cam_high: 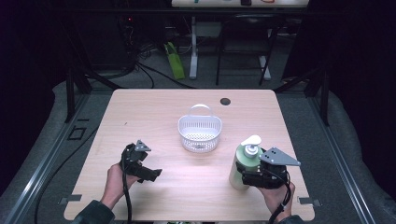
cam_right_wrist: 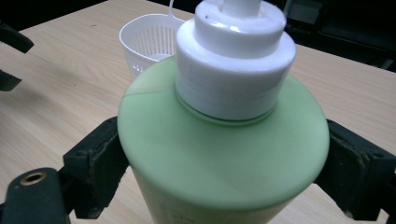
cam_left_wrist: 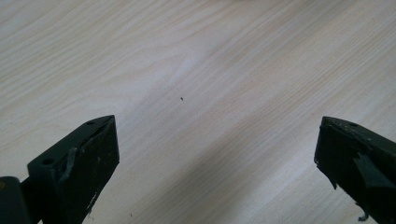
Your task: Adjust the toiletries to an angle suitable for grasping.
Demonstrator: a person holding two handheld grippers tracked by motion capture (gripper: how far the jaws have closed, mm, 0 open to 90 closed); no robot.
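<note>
At the left of the high view, the left gripper is held low over the wooden desk by the person's left hand, well apart from everything else on the surface. In the left gripper view, its two black jaws are seen spread wide, with bare wood grain between them; the left gripper is released and nothing is held or touched by it.

Near the middle of the desk, slightly toward the far side, a white perforated basket with an upright loop handle is set. It is seen again in the right gripper view, behind the bottle, as the basket.

At the right, close to the near edge, a pale green pump bottle with a white pump head is stood upright on the desk, well apart from the basket. The right gripper is placed around its body, carried by the right hand. In the right gripper view, the bottle is seen between the two jaws, each jaw set against one side of its green body, just below the shoulder. The right gripper is thus spread widely yet clasped on the bottle. Whether the bottle is pressed firmly cannot be told.
</note>
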